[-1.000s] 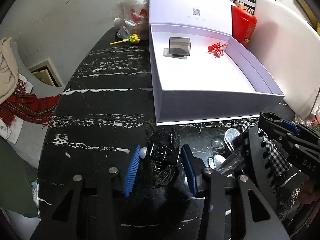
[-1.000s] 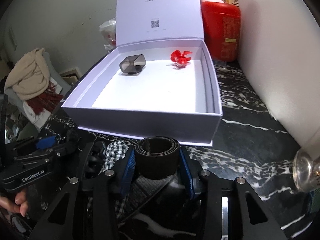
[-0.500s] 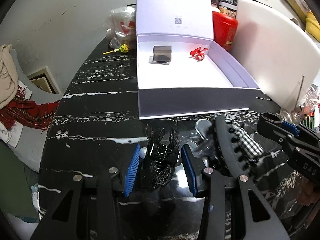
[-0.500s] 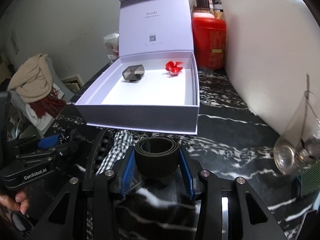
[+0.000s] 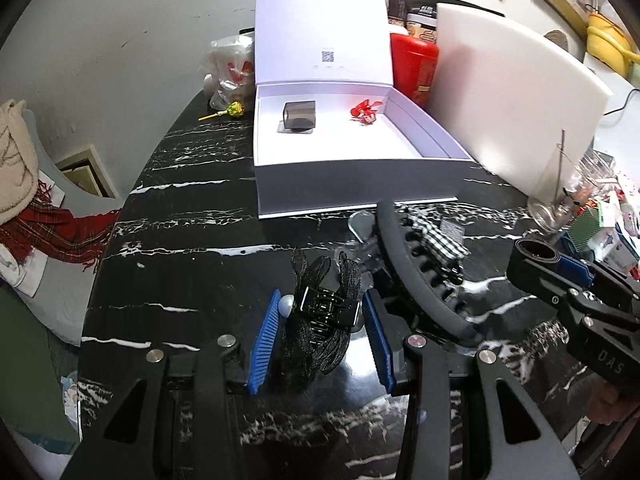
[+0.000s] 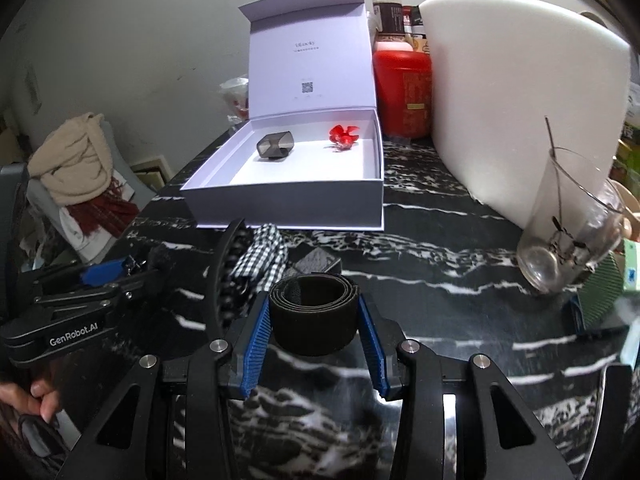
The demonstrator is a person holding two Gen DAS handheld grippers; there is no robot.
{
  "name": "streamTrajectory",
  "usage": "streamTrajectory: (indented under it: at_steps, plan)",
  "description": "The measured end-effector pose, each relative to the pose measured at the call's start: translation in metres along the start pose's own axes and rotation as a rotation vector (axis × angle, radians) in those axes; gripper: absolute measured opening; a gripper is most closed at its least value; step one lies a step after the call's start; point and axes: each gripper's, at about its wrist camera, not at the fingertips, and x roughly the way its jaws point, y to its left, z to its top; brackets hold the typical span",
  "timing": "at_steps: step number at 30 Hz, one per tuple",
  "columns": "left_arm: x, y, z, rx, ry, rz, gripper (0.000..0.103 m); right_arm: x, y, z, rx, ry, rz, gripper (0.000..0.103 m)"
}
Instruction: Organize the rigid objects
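My left gripper (image 5: 322, 320) is shut on a black hair clip with a mesh bow (image 5: 326, 312), held above the black marble table (image 5: 180, 248). My right gripper (image 6: 314, 320) is shut on a black rolled strap (image 6: 314, 312); it also shows in the left wrist view (image 5: 534, 254). An open white box (image 5: 340, 152) stands farther back, holding a dark grey cube (image 5: 299, 117) and a red propeller (image 5: 364, 111). In the right wrist view the box (image 6: 288, 196) holds the same cube (image 6: 275, 145) and propeller (image 6: 343, 136).
A black toothed headband (image 5: 420, 276) and checked cloth (image 5: 434, 232) lie before the box. A glass (image 6: 568, 232) stands at the right, a white board (image 6: 520, 92) and red canister (image 6: 402, 92) behind. A lollipop (image 5: 230, 111) lies at the far left.
Both grippers have pulled back and up from the box, still holding their objects. The box now looks smaller and farther off, and the glass has come into the right wrist view.
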Motion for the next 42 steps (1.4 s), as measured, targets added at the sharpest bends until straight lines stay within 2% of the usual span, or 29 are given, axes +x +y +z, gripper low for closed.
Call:
streamTrajectory:
  at_steps: [9,17,27,42]
  plan:
    - [-0.017,-0.012,-0.005,0.020,-0.024,-0.019,0.042,-0.016,0.007,-0.011,-0.008,-0.006,-0.004,0.042]
    - [-0.025,-0.022,0.004,0.043,-0.031,-0.035,0.042,-0.025,0.012,-0.012,-0.016,-0.011,0.011,0.042]
    - [-0.024,-0.026,0.030,0.063,-0.053,-0.040,0.042,-0.027,0.012,0.011,-0.058,-0.035,0.007,0.042]
    - [-0.009,-0.019,0.073,0.064,-0.064,-0.025,0.042,-0.001,0.007,0.052,-0.099,-0.052,0.029,0.042]
